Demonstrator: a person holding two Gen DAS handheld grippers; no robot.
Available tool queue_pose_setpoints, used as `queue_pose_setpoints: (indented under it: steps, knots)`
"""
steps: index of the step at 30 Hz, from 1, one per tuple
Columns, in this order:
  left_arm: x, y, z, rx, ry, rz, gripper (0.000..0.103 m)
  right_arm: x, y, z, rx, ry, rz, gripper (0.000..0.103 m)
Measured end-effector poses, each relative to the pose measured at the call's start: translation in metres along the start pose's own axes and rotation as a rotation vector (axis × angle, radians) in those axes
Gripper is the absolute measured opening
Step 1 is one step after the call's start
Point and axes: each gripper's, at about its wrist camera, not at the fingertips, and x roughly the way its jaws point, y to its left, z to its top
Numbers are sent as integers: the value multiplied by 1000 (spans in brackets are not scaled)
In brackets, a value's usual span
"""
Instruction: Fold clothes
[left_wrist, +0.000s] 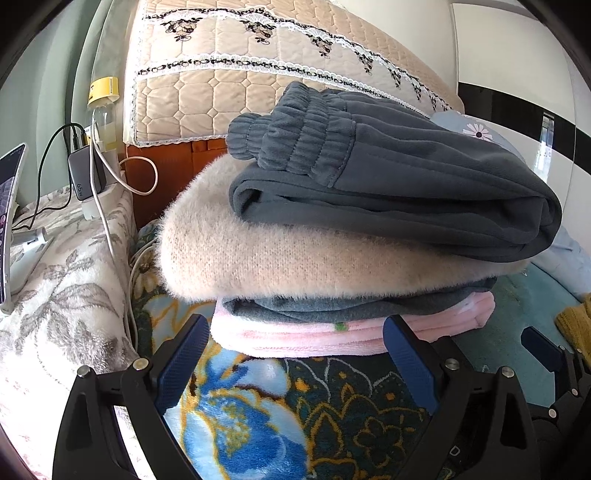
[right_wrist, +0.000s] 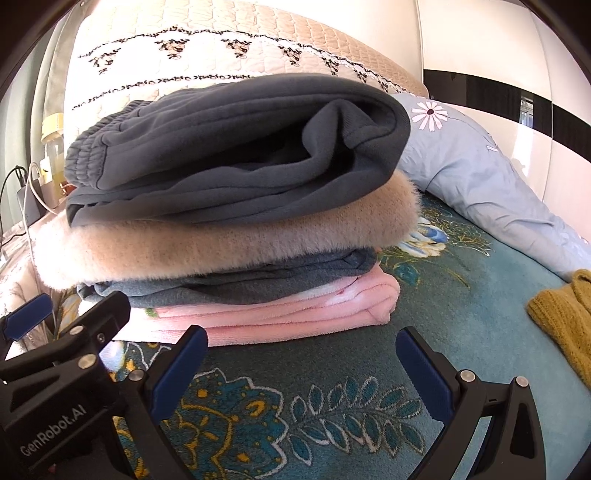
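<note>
Left wrist: your left gripper (left_wrist: 295, 339) is spread, empty, against the pink layer (left_wrist: 295, 338) under the stack (left_wrist: 351, 229) on the bed (left_wrist: 258, 406); nudging could topple it. Right wrist: your right gripper (right_wrist: 301, 352) gapes, empty, beside the stack's overhanging trousers (right_wrist: 236, 155), which could slide.

Folded stack (left_wrist: 351, 229) fills frame centre on the bed (left_wrist: 258, 406); left claw (left_wrist: 295, 343) wide apart at bottom, w/ nothing between.

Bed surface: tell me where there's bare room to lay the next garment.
Free: the teal blanket between the folded stack, the blue pillow and the mustard knit. Crowded: left of the stack, with cables and charger.
</note>
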Motion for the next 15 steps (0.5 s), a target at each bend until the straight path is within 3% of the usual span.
queue_pose_setpoints:
  steps: [15]
  knots:
    - [2,1,-1,-2,2,-13,96,3,-2,0,7,12,-3,103]
